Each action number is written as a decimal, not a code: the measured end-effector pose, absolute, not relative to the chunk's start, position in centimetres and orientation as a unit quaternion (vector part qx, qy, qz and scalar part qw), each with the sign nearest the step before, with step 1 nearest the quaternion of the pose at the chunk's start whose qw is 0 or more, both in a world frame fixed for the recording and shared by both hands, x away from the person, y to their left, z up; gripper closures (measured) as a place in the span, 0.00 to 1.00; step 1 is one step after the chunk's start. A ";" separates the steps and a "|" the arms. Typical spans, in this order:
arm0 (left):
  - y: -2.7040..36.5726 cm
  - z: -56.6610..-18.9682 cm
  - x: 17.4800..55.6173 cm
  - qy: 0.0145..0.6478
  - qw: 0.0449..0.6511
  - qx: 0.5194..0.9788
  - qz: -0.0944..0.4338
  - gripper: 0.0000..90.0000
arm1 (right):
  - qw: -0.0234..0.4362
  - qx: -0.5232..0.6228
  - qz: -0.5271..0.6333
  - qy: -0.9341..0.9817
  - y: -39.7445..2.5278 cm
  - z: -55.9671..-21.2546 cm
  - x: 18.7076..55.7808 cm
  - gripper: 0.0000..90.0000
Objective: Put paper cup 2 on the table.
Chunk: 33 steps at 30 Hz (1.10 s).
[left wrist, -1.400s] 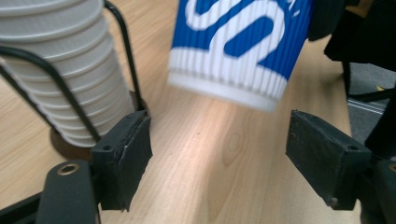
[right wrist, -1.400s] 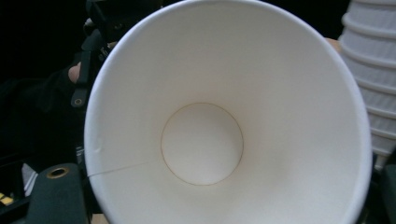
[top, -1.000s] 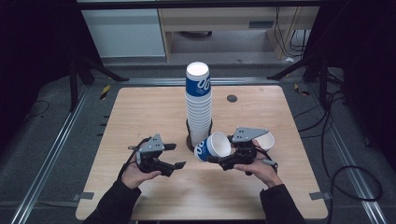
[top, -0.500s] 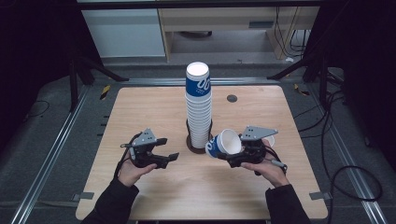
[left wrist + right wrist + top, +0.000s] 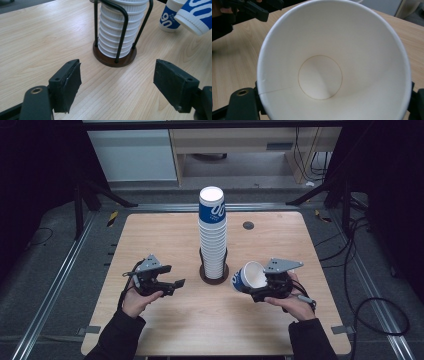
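A tall stack of white and blue paper cups stands in a black wire holder on a round brown base at the table's middle. My right gripper is shut on a single blue and white paper cup, which lies tilted with its mouth toward the camera, right of the holder. Its white inside faces the right gripper view. My left gripper is open left of the holder, nothing between its pads. It faces the stack and base.
Another blue and white cup stands on the table beyond the holder, beside the held cup. A small dark round hole sits at the wooden table's back right. Cables trail off the right side.
My right gripper has carried the cup a little to the right, away from the stack. My left gripper has drifted slightly left and stays open.
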<state>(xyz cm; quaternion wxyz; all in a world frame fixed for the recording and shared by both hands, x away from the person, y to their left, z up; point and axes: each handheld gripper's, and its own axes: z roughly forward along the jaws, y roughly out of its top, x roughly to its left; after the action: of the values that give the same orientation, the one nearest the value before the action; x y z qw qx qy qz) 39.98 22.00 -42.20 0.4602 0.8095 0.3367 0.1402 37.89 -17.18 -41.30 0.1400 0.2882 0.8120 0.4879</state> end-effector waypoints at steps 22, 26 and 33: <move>23.5 -41.8 40.2 0.363 0.465 0.792 0.156 0.24 | 0.151 0.331 0.419 0.832 -20.2 -42.4 35.8 0.21; 23.5 -41.9 40.2 0.365 0.462 0.793 0.157 0.24 | 0.150 0.334 0.404 0.838 -20.4 -42.8 35.4 0.21; 23.4 -42.1 40.3 0.364 0.456 0.796 0.158 0.24 | 0.152 0.342 0.361 0.854 -20.5 -43.6 35.5 0.21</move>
<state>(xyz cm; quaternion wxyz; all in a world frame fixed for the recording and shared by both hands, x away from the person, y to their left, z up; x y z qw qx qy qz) 40.31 23.40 -42.07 0.4562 0.7965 0.3639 0.1583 35.46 -20.49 -43.55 0.1518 0.3419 0.8544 0.3605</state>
